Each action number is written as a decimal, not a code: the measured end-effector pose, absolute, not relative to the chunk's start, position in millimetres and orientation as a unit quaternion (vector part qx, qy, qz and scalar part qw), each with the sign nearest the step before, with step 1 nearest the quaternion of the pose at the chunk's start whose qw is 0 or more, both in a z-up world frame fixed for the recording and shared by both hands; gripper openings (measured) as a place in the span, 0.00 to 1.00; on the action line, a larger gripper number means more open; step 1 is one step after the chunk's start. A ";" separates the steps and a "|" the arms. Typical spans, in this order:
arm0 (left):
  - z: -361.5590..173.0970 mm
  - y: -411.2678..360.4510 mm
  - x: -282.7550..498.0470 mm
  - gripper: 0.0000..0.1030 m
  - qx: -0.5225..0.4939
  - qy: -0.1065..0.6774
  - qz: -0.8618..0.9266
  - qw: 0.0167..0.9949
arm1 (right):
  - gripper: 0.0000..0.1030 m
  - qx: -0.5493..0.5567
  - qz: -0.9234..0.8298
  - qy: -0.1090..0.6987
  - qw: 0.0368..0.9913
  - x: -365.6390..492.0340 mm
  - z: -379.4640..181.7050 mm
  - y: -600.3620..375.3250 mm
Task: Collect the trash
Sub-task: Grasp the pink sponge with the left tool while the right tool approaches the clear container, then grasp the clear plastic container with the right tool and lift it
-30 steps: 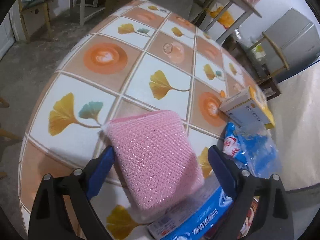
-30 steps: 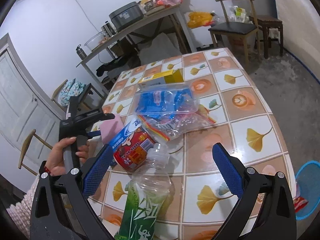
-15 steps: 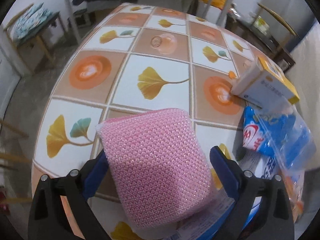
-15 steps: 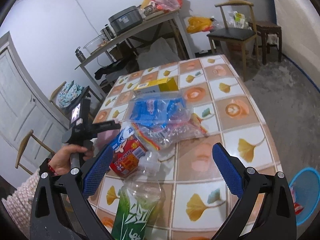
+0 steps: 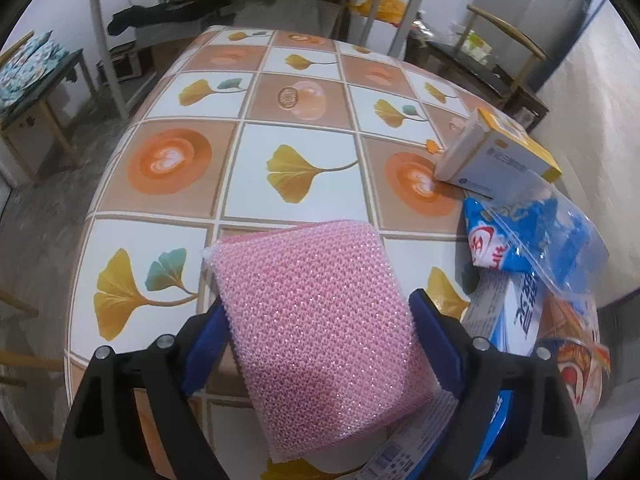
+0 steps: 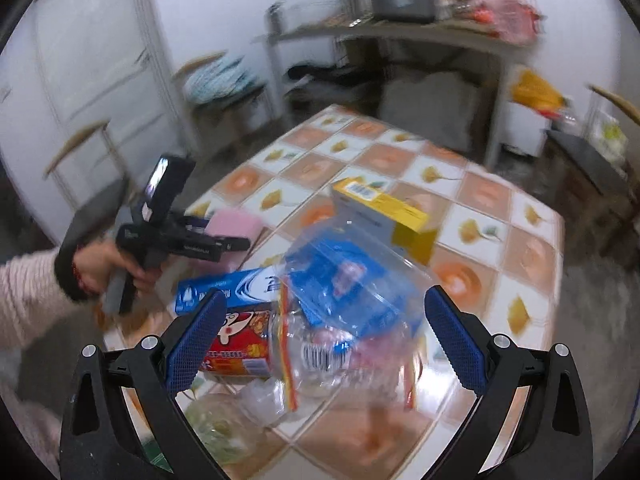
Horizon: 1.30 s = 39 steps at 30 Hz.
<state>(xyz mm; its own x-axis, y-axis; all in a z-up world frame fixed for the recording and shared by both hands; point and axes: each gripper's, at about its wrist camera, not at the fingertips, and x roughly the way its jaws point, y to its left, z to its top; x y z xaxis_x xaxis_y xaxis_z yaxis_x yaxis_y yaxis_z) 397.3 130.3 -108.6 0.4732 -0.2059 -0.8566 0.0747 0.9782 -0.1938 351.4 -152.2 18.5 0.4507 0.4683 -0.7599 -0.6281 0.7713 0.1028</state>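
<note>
A pink mesh sponge (image 5: 320,328) lies on the tiled table (image 5: 304,92), its near end propped on a blue toothpaste box (image 5: 516,312). My left gripper (image 5: 320,308) straddles it; its jaws are closing and both blue pads touch the sponge's sides. In the blurred right wrist view, my right gripper (image 6: 326,298) hovers open over a clear zip bag of blue packets (image 6: 352,280), gripping nothing. Around the bag lie the toothpaste box (image 6: 224,286), a red snack packet (image 6: 240,344), a yellow-and-white carton (image 6: 384,212) and a clear bottle (image 6: 216,420). The sponge (image 6: 234,222) shows beside the person's left hand (image 6: 100,272).
The carton (image 5: 496,156) and zip bag (image 5: 540,232) crowd the table's right side. A metal shelf table (image 6: 400,36) with clutter stands behind. A wooden chair (image 5: 512,40) is at the back right, a cushioned stool (image 5: 28,68) at the left.
The left jaws have narrowed onto the sponge and the gripper has rolled. My right gripper has swung sideways and rolled; its view now faces the door side and is motion-blurred.
</note>
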 end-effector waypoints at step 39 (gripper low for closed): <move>-107.7 152.7 390.6 0.79 -0.091 0.486 -0.146 0.857 | 0.93 -0.259 0.396 0.578 0.665 466.9 -68.3 -83.4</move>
<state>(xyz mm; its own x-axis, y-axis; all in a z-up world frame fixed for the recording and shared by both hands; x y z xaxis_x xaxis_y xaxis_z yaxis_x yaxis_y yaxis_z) 390.6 152.7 -107.7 0.4845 -0.3387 -0.8066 0.1620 0.9408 -0.2978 466.9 -83.4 -68.3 0.0179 0.2278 -0.9735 -0.8257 0.5524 0.1141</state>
